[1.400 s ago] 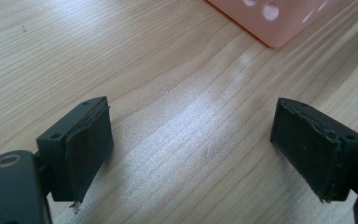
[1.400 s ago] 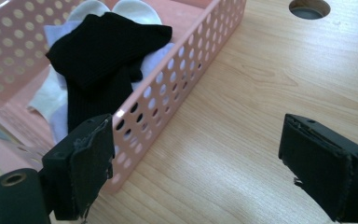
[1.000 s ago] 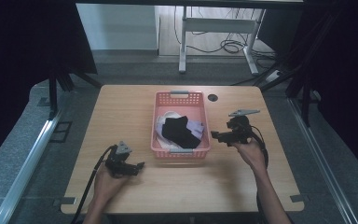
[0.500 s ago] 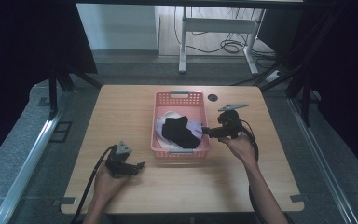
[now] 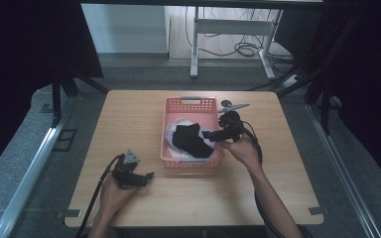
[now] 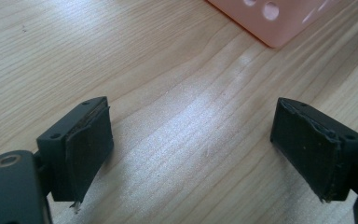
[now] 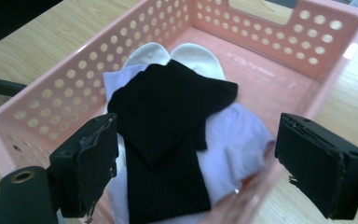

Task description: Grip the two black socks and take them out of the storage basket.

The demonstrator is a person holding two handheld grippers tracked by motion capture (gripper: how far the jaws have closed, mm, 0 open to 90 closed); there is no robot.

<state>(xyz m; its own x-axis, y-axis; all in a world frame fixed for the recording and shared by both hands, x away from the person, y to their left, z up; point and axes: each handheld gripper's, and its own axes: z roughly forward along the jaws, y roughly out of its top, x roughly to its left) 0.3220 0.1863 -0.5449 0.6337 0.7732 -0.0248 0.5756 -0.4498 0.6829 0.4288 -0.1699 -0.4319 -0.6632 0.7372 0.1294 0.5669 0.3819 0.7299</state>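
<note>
Black sock (image 5: 191, 140): high view, on top of the pile in pink basket (image 5: 189, 102), centre of counter (image 5: 129, 114)
Right tongs (image 5: 207, 134): high view, at basket's right rim, pointing left over the clothes; spread too small to judge here
Left tongs (image 5: 149, 175): high view, near-left of basket, low over bare counter, well apart from the clothes
Left gripper view, left tongs (image 6: 191, 154): wide apart, nothing between them, wood grain below; basket corner (image 6: 279, 18) at far right
Right gripper view, right tongs (image 7: 196, 172): wide apart, holding nothing, above the near rim
Black sock (image 7: 170, 121), same view: folded, ribbed, draped over pale lilac garment (image 7: 237, 140); white socks (image 7: 177, 56) beyond, all inside basket (image 7: 279, 42)
Handling, judged: light, soft, limp, not fragile; likely to sag and unfold when lifted
Hold, judged: pinch the doubled upper fold near its middle, clear of the lilac layer
Writing: no brand, label or lettering readable
</note>
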